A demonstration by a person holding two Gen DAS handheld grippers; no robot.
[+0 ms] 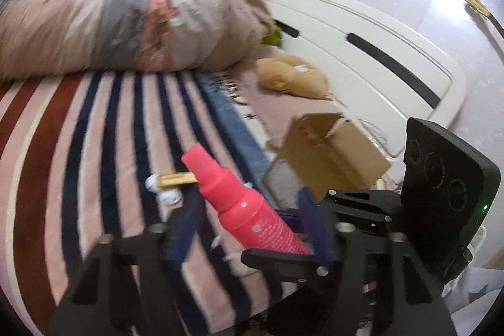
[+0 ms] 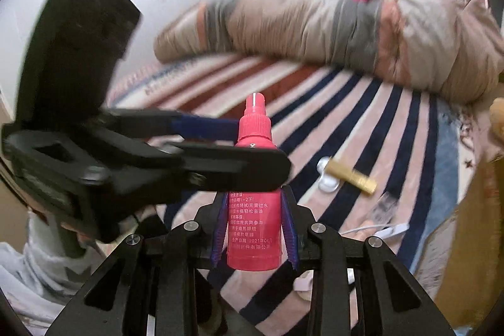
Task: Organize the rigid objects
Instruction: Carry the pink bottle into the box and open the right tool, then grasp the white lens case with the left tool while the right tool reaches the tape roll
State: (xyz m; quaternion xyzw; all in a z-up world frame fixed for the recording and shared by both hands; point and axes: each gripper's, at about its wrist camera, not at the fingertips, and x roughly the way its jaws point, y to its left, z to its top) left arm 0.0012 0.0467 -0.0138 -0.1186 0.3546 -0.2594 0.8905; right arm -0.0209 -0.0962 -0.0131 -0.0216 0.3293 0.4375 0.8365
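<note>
Handing off or re-gripping, by the look of it: pink spray bottle sits clamped at its lower body between the right gripper pads, nozzle pointing away over the striped blanket; left gripper comes in from the left across the bottle's shoulder, one black finger in front of it, blue pad behind.

Left wrist view: left jaws stand wide, bottle lying between them at a slant; cannot tell if either pad actually touches it; judging them not closed on it yet.

Doing this well, my read: keep the right grip firm until the left pads close squarely on the body, not the tapered neck; round plastic will likely roll or slip if pinched off-centre; release one side only after the other is solid; motion blur suggests things are moving fast, slow down near contact.

Further right on the blanket: gold bar-shaped item lying flat, touching a small white round thing; clear plastic piece and a white cable nearer the edge.

Containers: cardboard box on the bed, well right of the bottle, open side tipped toward the camera; interior mostly hidden, nothing visible inside; likely destination, judgement only. Plush toy lies beyond it.
</note>
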